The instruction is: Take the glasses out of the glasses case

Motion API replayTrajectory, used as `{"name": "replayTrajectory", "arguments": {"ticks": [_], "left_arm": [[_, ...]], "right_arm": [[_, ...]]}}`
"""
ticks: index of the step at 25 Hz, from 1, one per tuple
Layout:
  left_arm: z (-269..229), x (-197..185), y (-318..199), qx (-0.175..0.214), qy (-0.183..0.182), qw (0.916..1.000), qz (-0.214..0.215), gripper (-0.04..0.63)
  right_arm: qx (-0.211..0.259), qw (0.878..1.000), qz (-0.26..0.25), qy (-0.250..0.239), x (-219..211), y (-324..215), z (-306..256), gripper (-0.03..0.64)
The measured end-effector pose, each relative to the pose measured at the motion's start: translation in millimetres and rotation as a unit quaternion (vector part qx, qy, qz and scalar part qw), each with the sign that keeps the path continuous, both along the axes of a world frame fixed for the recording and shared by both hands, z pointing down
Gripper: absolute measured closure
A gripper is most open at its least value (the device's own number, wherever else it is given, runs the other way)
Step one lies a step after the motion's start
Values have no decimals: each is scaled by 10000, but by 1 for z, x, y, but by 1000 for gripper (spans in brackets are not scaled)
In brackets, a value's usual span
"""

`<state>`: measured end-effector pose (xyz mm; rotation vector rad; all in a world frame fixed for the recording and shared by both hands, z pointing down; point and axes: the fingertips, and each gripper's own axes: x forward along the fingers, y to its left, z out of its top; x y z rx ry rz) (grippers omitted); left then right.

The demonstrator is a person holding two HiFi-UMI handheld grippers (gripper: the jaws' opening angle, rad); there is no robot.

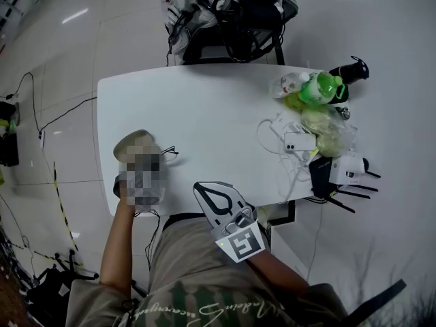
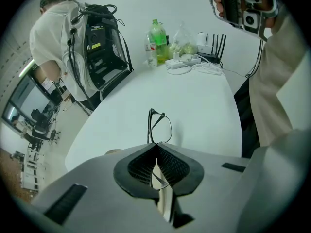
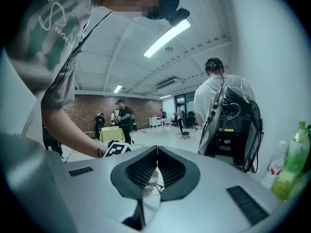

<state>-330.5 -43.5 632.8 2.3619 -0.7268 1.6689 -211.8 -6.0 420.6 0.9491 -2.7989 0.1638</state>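
Observation:
The thin black-framed glasses (image 1: 169, 152) are out of the case, just above the white table (image 1: 218, 107) near its left end. In the left gripper view the glasses (image 2: 159, 127) stand on end right at the tips of my left gripper (image 2: 155, 145), which is shut on them. The beige glasses case (image 1: 133, 142) lies beside that gripper (image 1: 159, 155), and a sliver of the case (image 2: 114, 152) shows past the left jaw. My right gripper (image 1: 201, 188) is shut and empty at the near table edge. Its view shows the glasses (image 3: 155, 188) small beyond the shut jaws (image 3: 157, 147).
At the table's right end are a green bottle (image 1: 320, 87), a white phone (image 1: 300, 142), tangled white cables (image 1: 276, 131), a plastic bag (image 1: 327, 128) and a router with antennas (image 1: 337, 176). A person wearing a black backpack rig (image 1: 231, 12) stands at the far side.

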Motion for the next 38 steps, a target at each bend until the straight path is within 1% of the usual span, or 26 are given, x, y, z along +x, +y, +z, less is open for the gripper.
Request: {"name": "replayTrajectory", "arguments": {"ticks": [3, 5, 9, 12, 13, 16, 18, 21, 22, 25, 31, 34, 38], "left_arm": [[-2, 8, 3, -14, 6, 9999, 103, 578], [-3, 15, 6, -20, 10, 9998, 195, 578], [-4, 27, 12, -66, 21, 9994, 333, 578], [-4, 35, 14, -67, 24, 9992, 395, 578], [-4, 38, 15, -57, 19, 9991, 422, 578], [-4, 46, 17, -82, 14, 9988, 491, 578], [-4, 51, 18, -117, 13, 9985, 533, 578], [-7, 59, 19, -132, 23, 9981, 596, 578], [-7, 62, 19, -135, 28, 9980, 617, 578], [-9, 70, 20, -147, 45, 9975, 691, 578], [-14, 93, 22, -216, 28, 9959, 873, 578], [-13, 105, 24, -273, 20, 9954, 917, 578], [-10, 121, 29, -360, 4, 9946, 971, 578]], "right_arm": [[56, 9996, 162, -230, 8, 6, 4, 604], [109, 9993, 198, -288, 8, 2, -4, 604], [179, 9994, 189, -208, 12, 1, -8, 604], [60, 9997, 225, -124, 14, -6, -19, 604], [-3, 9996, 263, -135, 15, -8, -22, 604], [-127, 9982, 466, -364, 24, -4, -15, 604], [-77, 9989, 407, -240, 27, -6, -18, 604], [92, 9978, 517, -401, 36, -3, -17, 604], [90, 9977, 535, -397, 38, -4, -20, 604], [-46, 9987, 485, -178, 41, -10, -28, 604], [-180, 9981, 559, -184, 57, -11, -24, 604], [-160, 9980, 590, -149, 66, -12, -24, 604], [-215, 9969, 697, -285, 79, -15, -22, 604]]}}
